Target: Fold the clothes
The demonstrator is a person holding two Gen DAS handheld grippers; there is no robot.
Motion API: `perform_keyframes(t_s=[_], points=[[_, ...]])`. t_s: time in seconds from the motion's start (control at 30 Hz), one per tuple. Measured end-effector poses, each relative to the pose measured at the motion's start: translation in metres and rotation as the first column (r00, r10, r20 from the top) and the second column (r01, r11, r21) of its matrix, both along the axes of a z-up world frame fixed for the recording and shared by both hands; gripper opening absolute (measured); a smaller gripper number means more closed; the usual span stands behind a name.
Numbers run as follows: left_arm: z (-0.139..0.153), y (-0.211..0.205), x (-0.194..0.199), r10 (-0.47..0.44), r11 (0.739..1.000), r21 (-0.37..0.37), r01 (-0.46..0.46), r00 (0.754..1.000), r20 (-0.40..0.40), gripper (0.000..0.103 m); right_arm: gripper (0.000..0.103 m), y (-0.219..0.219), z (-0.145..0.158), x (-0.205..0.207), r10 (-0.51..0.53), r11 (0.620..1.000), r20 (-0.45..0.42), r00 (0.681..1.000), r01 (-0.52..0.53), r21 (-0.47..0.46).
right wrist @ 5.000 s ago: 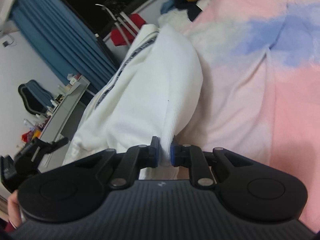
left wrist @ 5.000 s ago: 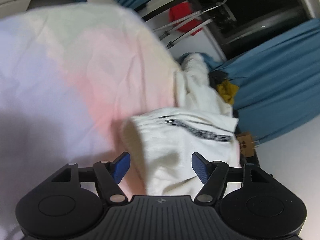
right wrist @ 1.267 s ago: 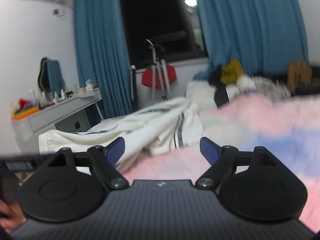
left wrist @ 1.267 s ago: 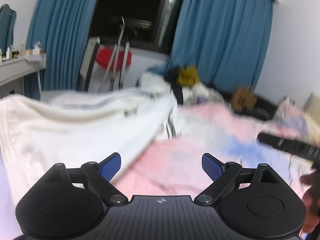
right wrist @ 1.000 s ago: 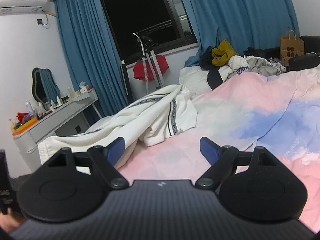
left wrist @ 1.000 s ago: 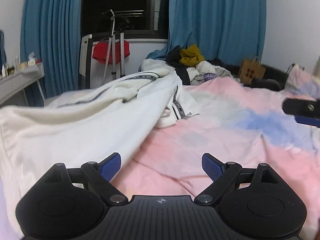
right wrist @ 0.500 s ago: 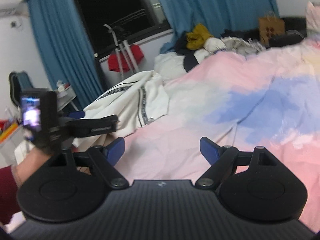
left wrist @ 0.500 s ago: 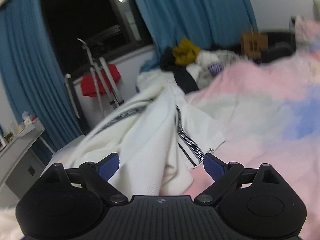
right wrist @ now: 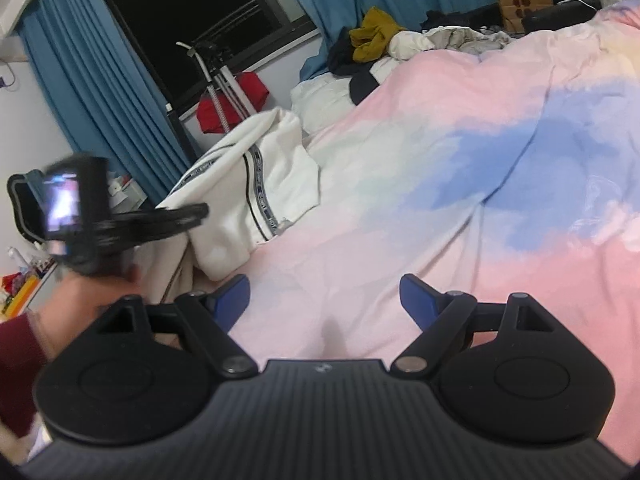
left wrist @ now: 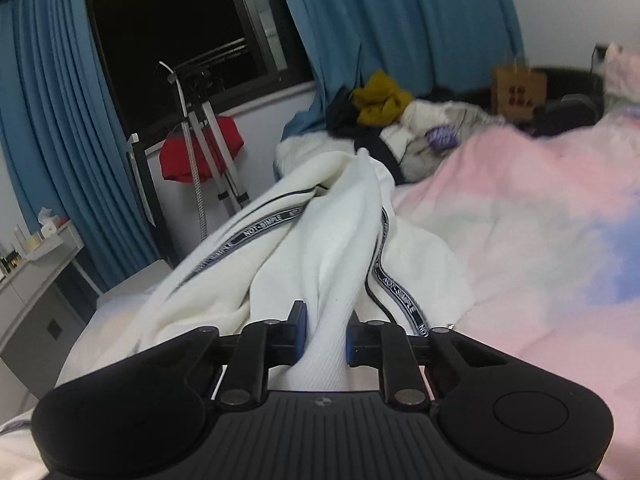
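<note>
A white garment (left wrist: 328,240) with a black lettered stripe lies crumpled along the left side of the bed. My left gripper (left wrist: 325,332) is shut on a fold of that cloth, which bulges up between its blue pads. From the right wrist view the same white garment (right wrist: 256,188) sits at the left, and the left gripper (right wrist: 202,211) shows blurred with a hand in a dark red sleeve (right wrist: 18,344) behind it. My right gripper (right wrist: 325,294) hangs open over the pink and blue duvet (right wrist: 460,200), holding nothing.
A pile of other clothes (left wrist: 400,120), one yellow, lies at the far end of the bed. A clothes rack with a red item (left wrist: 200,148) stands by the dark window. A grey desk (left wrist: 36,276) is at the left. A brown paper bag (left wrist: 518,90) stands far right.
My left gripper moved in onto the white garment and went from open to shut on a fold of it. The right gripper tilted down over the duvet and stayed open.
</note>
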State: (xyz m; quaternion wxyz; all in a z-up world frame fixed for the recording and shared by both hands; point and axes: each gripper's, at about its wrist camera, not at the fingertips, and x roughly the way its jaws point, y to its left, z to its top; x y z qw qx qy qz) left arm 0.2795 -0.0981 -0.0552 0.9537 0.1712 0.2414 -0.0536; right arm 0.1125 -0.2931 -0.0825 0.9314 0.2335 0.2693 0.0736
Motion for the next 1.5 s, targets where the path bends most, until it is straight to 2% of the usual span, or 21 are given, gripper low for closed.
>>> perform_keyframes(t_s=[0.03, 0.1, 0.2, 0.3, 0.4, 0.5, 0.57, 0.63, 0.67, 0.73, 0.77, 0.8, 0.87, 0.97, 1.07, 1.23, 1.37, 1.4, 1.5], points=[[0.007, 0.003, -0.014, -0.016, 1.000, -0.018, 0.016, 1.000, 0.006, 0.017, 0.083, 0.003, -0.001, 0.001, 0.008, 1.000, 0.002, 1.000, -0.008, -0.010], [0.021, 0.010, -0.045, -0.049, 0.997, -0.061, 0.050, 0.999, 0.016, 0.004, 0.084, 0.009, -0.001, 0.002, 0.023, 0.999, 0.006, 1.000, -0.022, -0.026], [0.033, 0.015, -0.096, -0.082, 0.992, -0.096, 0.085, 0.996, 0.038, 0.004, 0.083, 0.013, -0.001, 0.000, 0.039, 0.999, 0.010, 0.999, -0.039, -0.022], [0.033, 0.028, -0.139, -0.104, 0.983, -0.150, 0.106, 0.994, 0.021, 0.003, 0.083, 0.011, 0.004, -0.005, 0.051, 0.998, 0.017, 0.999, -0.052, 0.039], [0.030, 0.049, -0.181, -0.129, 0.968, -0.216, 0.128, 0.992, 0.010, 0.000, 0.083, 0.010, 0.008, -0.013, 0.047, 0.997, 0.028, 0.998, -0.049, 0.061], [0.017, 0.059, -0.215, -0.157, 0.976, -0.154, 0.153, 0.987, -0.019, 0.000, 0.083, 0.008, 0.011, -0.018, 0.027, 0.996, 0.014, 1.000, -0.028, 0.084], [0.011, 0.061, -0.219, -0.152, 0.981, -0.124, 0.149, 0.988, -0.023, 0.000, 0.083, 0.006, 0.013, -0.022, 0.010, 0.994, 0.001, 1.000, -0.010, 0.109], [0.006, 0.062, -0.217, -0.145, 0.984, -0.106, 0.141, 0.989, -0.026, 0.005, 0.083, 0.003, 0.014, -0.025, -0.005, 0.991, -0.006, 1.000, 0.005, 0.137], [0.006, 0.059, -0.211, -0.144, 0.985, -0.103, 0.141, 0.989, -0.017, 0.012, 0.083, 0.003, 0.015, -0.027, -0.012, 0.991, -0.004, 1.000, 0.013, 0.133], [0.009, 0.048, -0.195, -0.143, 0.986, -0.088, 0.144, 0.990, 0.022, 0.037, 0.083, 0.004, 0.017, -0.029, -0.023, 0.995, 0.010, 1.000, 0.022, 0.099], [0.012, 0.039, -0.183, -0.145, 0.986, -0.077, 0.148, 0.988, 0.045, 0.058, 0.083, 0.005, 0.017, -0.029, -0.027, 0.996, 0.009, 1.000, 0.026, 0.087], [0.014, 0.029, -0.170, -0.154, 0.985, -0.065, 0.158, 0.986, 0.068, 0.068, 0.083, 0.005, 0.016, -0.028, -0.032, 0.997, 0.006, 0.999, 0.031, 0.077], [0.015, 0.006, -0.140, -0.170, 0.984, -0.037, 0.174, 0.981, 0.094, 0.073, 0.083, 0.004, 0.012, -0.025, -0.030, 0.996, -0.008, 1.000, 0.031, 0.087], [0.008, -0.036, -0.082, -0.156, 0.987, -0.028, 0.157, 0.987, 0.042, 0.073, 0.083, 0.001, 0.004, -0.017, -0.030, 0.993, -0.026, 0.999, 0.033, 0.112], [-0.002, -0.074, -0.018, -0.096, 0.995, 0.011, 0.097, 0.995, -0.040, 0.069, 0.084, -0.002, -0.004, -0.009, -0.030, 0.990, -0.045, 0.999, 0.036, 0.137], [-0.008, -0.104, 0.075, 0.017, 0.999, -0.030, -0.021, 0.991, -0.131, 0.066, 0.084, -0.007, -0.018, 0.005, -0.029, 0.983, -0.075, 0.997, 0.042, 0.178], [-0.014, -0.110, 0.128, 0.072, 0.994, -0.072, -0.084, 0.986, -0.152, 0.046, 0.084, -0.011, -0.030, 0.015, -0.028, 0.976, -0.099, 0.995, 0.048, 0.210], [-0.016, -0.111, 0.134, 0.077, 0.993, -0.074, -0.089, 0.986, -0.147, 0.036, 0.083, -0.011, -0.031, 0.017, -0.027, 0.976, -0.100, 0.995, 0.048, 0.212], [-0.007, -0.108, 0.131, 0.066, 0.992, -0.098, -0.076, 0.992, -0.106, 0.018, 0.084, -0.010, -0.034, 0.019, -0.026, 0.977, -0.099, 0.995, 0.046, 0.207]])
